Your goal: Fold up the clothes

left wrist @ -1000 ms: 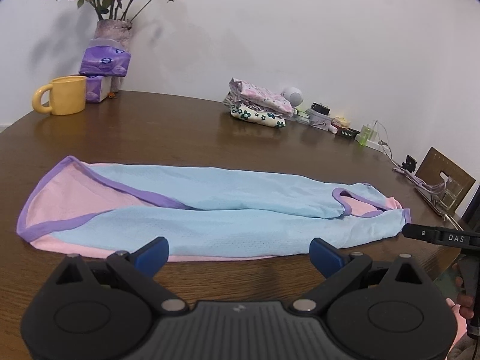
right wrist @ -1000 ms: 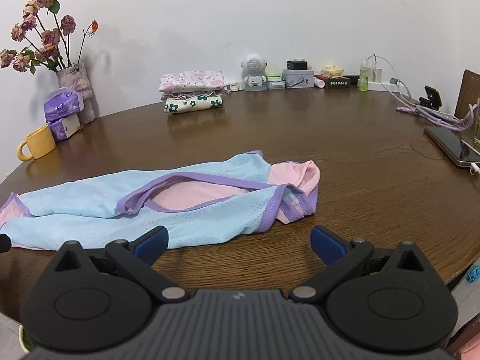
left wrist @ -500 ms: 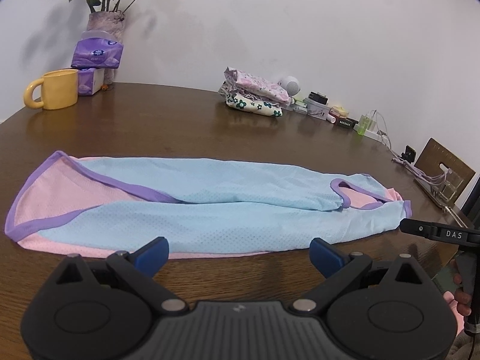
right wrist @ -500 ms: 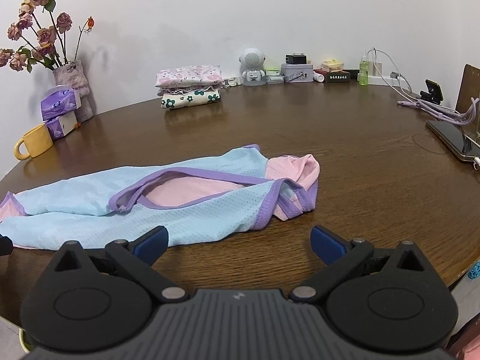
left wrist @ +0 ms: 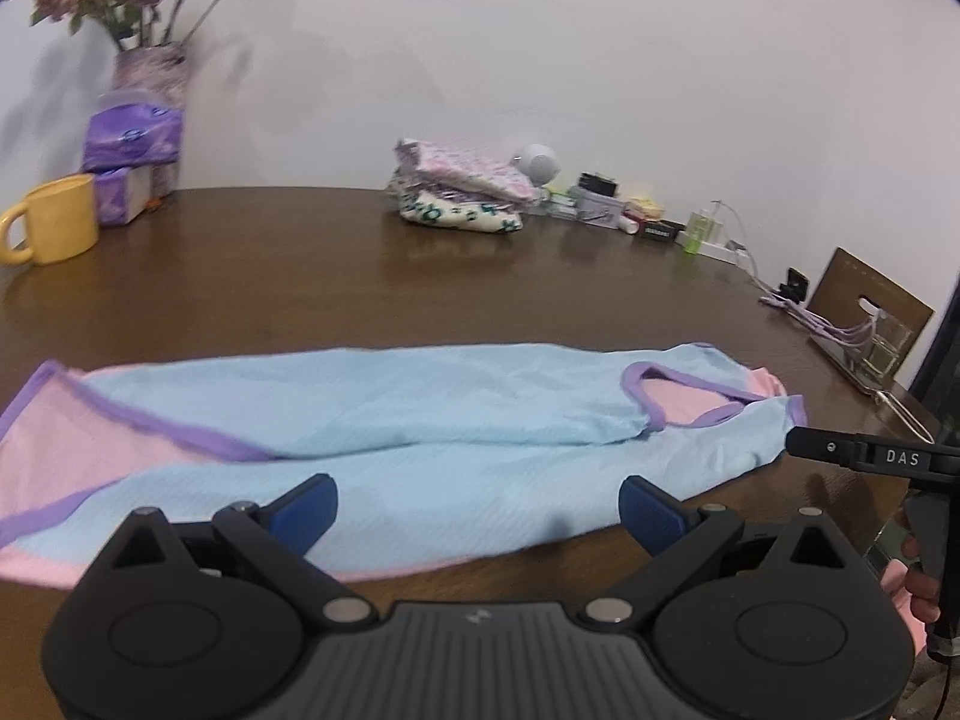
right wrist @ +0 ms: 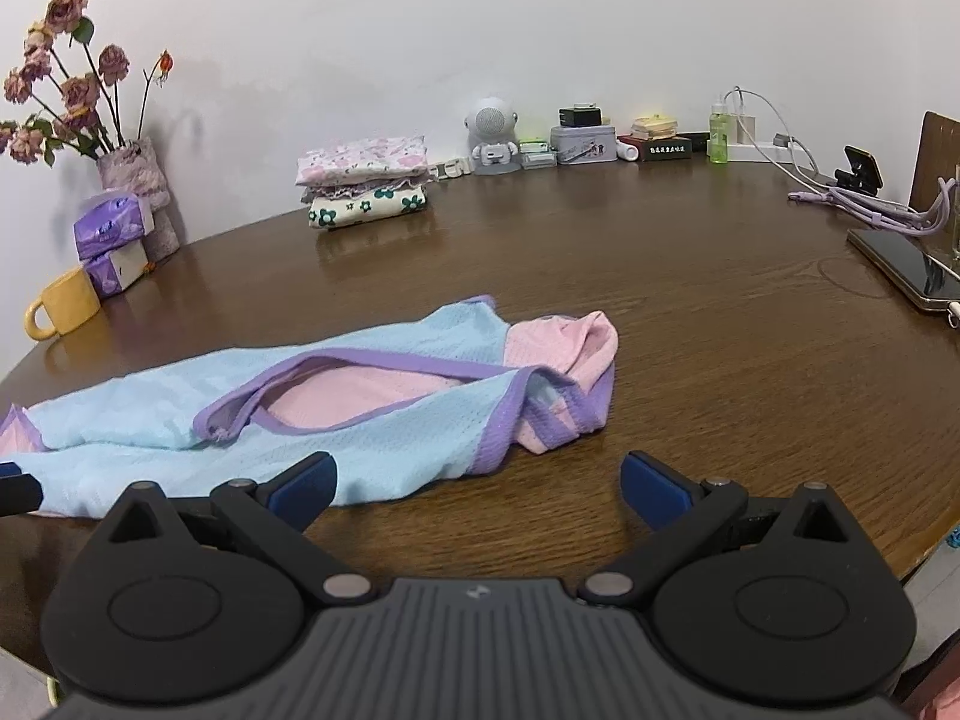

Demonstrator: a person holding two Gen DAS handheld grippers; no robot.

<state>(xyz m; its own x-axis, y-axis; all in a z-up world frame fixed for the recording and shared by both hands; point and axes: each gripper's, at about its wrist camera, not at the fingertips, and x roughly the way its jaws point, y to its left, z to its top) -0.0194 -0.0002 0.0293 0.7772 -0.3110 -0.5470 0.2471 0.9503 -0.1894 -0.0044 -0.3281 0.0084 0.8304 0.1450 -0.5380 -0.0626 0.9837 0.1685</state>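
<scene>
**Garment lies crosswise in front of both tongs, long axis left to right**

I have the left tongs (left wrist: 477, 507) and the right tongs (right wrist: 477, 483) both spread wide and gripping nothing, blue pads apart over the near edge of the table (right wrist: 690, 276). The garment (left wrist: 390, 420), light blue with pink lining and purple trim, lies flat on the table straight ahead of me, and its long axis runs across my view, not away from me.

From the left wrist view, the wide purple-bordered opening with the pink inside showing sits off to my left, and the blue cloth's near edge passes just under the left pads. From the right wrist view, the other end, with the armhole and a bunched pink and purple fold (right wrist: 576, 384), lies ahead and slightly left of centre; the left pad is over blue cloth, the right pad over bare wood.

So each tongs is nearer its own end. I judge the next move as a two-ended pick: left takes the wide hem end, right takes the bunched end, then one end folds along that axis onto the other. The right end is rumpled, so I might catch only one layer.

A stack of folded clothes (right wrist: 366, 183) sits well apart at the far side.
</scene>
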